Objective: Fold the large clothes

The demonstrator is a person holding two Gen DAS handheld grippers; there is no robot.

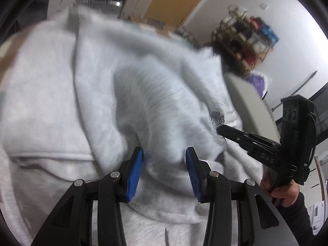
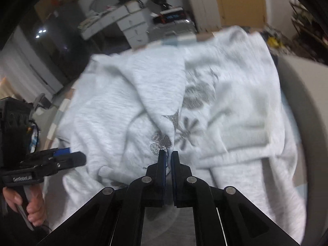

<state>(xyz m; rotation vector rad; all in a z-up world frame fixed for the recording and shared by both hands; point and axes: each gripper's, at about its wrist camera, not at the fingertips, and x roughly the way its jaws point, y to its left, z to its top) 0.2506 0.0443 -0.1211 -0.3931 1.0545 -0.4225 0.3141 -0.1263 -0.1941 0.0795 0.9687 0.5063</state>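
Observation:
A large pale grey sweatshirt (image 1: 82, 102) with grey embroidered flowers (image 2: 190, 131) lies crumpled across the surface and fills both views. My left gripper (image 1: 164, 150) hovers just above a bunched fold, its blue pads (image 1: 135, 174) standing apart and not pressing the cloth. It also shows at the left of the right wrist view as the left gripper (image 2: 82, 156), by the garment's edge. My right gripper (image 2: 168, 152) is shut on a raised ridge of the sweatshirt beside an embroidered butterfly (image 2: 161, 141). In the left wrist view the right gripper (image 1: 220, 130) has its tips buried in the fabric.
A person's hand (image 1: 284, 193) holds the right gripper's handle, and another hand (image 2: 30, 207) holds the left one. A beige rounded seat edge (image 2: 305, 106) borders the garment on the right. Behind stand white drawers (image 2: 133, 28) and a cluttered shelf (image 1: 246, 39).

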